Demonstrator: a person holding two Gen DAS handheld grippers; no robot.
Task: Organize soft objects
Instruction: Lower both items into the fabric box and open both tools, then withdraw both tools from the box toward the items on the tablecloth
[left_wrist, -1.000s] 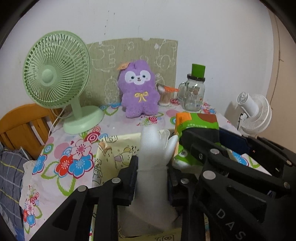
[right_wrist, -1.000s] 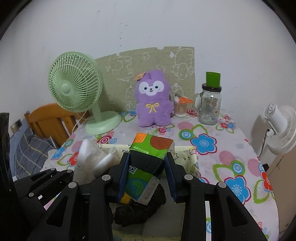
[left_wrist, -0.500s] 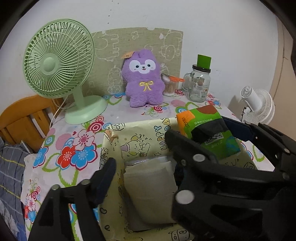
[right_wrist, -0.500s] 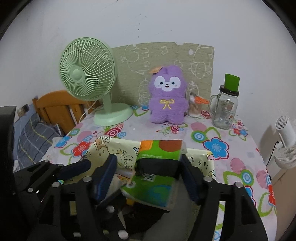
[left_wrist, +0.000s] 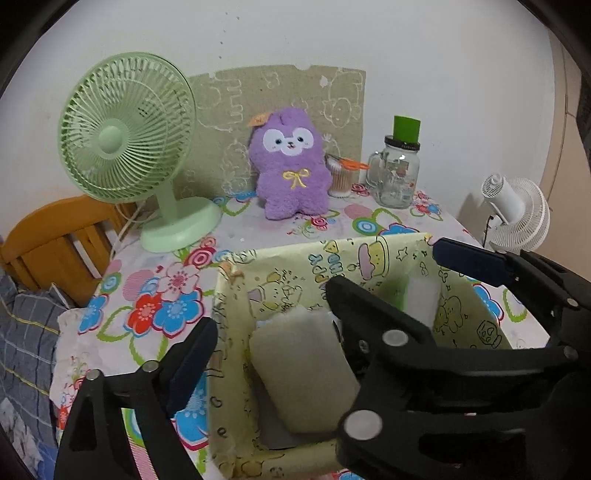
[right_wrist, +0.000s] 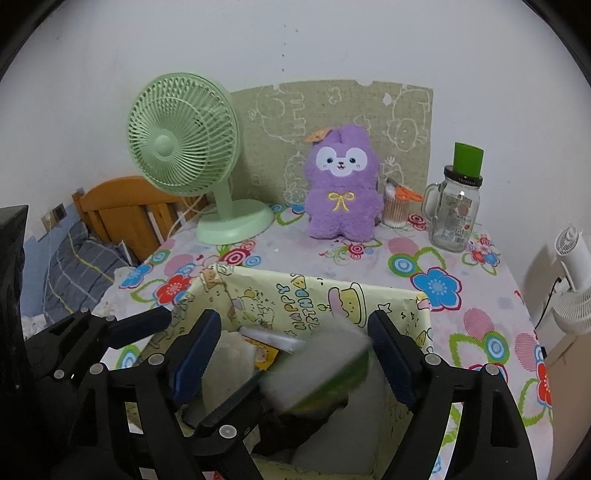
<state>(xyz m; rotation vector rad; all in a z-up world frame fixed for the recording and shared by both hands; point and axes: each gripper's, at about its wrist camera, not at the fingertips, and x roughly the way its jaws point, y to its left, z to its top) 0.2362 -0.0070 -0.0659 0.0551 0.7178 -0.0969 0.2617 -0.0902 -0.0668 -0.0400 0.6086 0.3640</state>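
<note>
On the floral tabletop (right_wrist: 454, 334) the near box (left_wrist: 369, 258) takes a light, squashy white pack (left_wrist: 301, 369) and green pack (right_wrist: 332, 380), both tools (left_wrist: 271, 325) (right_wrist: 293, 338) just opened wide, empty; grip either pack across its middle.

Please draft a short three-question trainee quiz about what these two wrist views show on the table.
1. True or false: the purple plush toy lies inside the yellow box.
2. What stands left of the plush? A) green fan B) glass jar
3. Is the right tool clamped on the green tissue pack?

Key: 1 false, it stands on the floral tablecloth; 2 A; 3 no, its jaws have just been opening and the blurred pack sits loose between them.
</note>
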